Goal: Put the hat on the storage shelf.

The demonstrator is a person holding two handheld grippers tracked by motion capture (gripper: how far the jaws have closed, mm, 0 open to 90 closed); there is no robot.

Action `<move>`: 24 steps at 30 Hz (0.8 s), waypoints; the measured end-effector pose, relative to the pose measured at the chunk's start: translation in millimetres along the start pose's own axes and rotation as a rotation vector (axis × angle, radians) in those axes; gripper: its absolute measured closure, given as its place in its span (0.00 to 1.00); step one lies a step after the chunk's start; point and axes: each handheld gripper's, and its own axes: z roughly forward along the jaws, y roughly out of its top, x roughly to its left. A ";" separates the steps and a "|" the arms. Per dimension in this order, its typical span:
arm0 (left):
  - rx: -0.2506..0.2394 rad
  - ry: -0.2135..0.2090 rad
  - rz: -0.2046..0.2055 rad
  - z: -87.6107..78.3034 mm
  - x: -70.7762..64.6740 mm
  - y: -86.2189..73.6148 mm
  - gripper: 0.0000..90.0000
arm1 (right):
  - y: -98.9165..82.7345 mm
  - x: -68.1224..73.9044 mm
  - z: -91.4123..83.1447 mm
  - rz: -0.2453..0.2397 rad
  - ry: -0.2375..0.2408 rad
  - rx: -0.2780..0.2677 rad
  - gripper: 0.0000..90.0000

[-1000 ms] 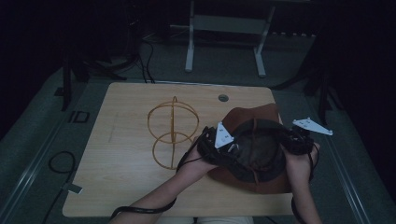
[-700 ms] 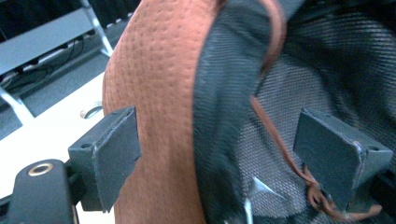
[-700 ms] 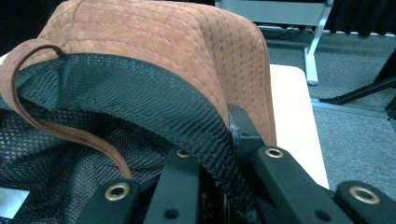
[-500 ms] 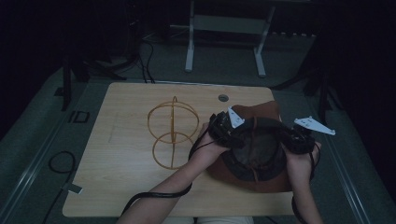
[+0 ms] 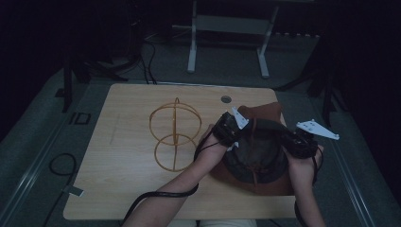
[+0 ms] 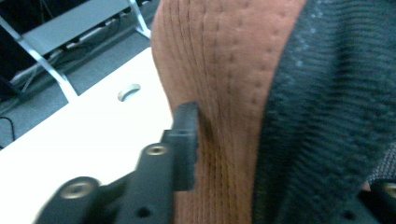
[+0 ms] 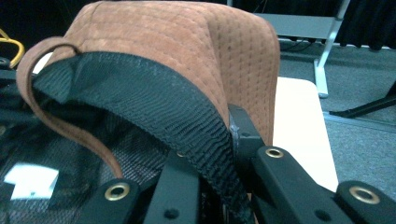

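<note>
So you have the brown hat (image 5: 257,149) upside down at the right side of the table (image 5: 132,179), its dark mesh lining facing up, and both tools are now on its brim. Your right gripper (image 5: 289,142) is clamped on the brim at the hat's right edge; its own view shows the black mesh edge and the brown suede pinched between the jaws. Your left gripper (image 5: 231,126) has just been closing on the far left part of the brim, and in its own view one pad (image 6: 187,135) presses into the suede with the fabric between the jaws, so that grip looks made too. What seems done, then, is the two-handed hold. What is left, by my judgement, is the carry: the wire hat stand (image 5: 175,135) sits well apart to the left, bare, and the hat has not been turned over or brought to it.
</note>
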 end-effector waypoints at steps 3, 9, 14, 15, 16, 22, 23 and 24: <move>-0.019 0.016 -0.008 -1.1 0.8 3.0 0.96 | 0.3 2.9 -0.6 -0.003 0.006 -0.002 0.93; -0.034 0.034 0.005 -4.0 4.6 8.0 0.97 | -0.7 3.4 -1.4 0.006 0.016 -0.013 0.93; -0.073 0.047 0.011 -9.8 6.7 10.1 0.97 | -2.2 2.4 -7.9 -0.001 0.053 -0.025 0.82; -0.075 0.047 0.012 -10.6 7.3 10.4 0.97 | -2.7 2.2 -10.2 -0.007 0.061 -0.022 0.79; -0.087 0.053 0.012 -12.2 7.8 10.7 0.97 | -3.3 2.1 -11.9 -0.011 0.065 -0.019 0.75; -0.117 0.068 0.027 -19.1 10.9 10.5 0.97 | -11.9 -0.5 -28.7 -0.063 0.140 0.016 0.62; -0.124 0.072 0.029 -20.4 11.5 10.2 0.97 | -13.6 -0.9 -32.3 -0.073 0.155 0.025 0.61; -0.130 0.079 0.033 -21.4 12.1 10.0 0.97 | -14.6 -1.1 -36.1 -0.080 0.167 0.027 0.60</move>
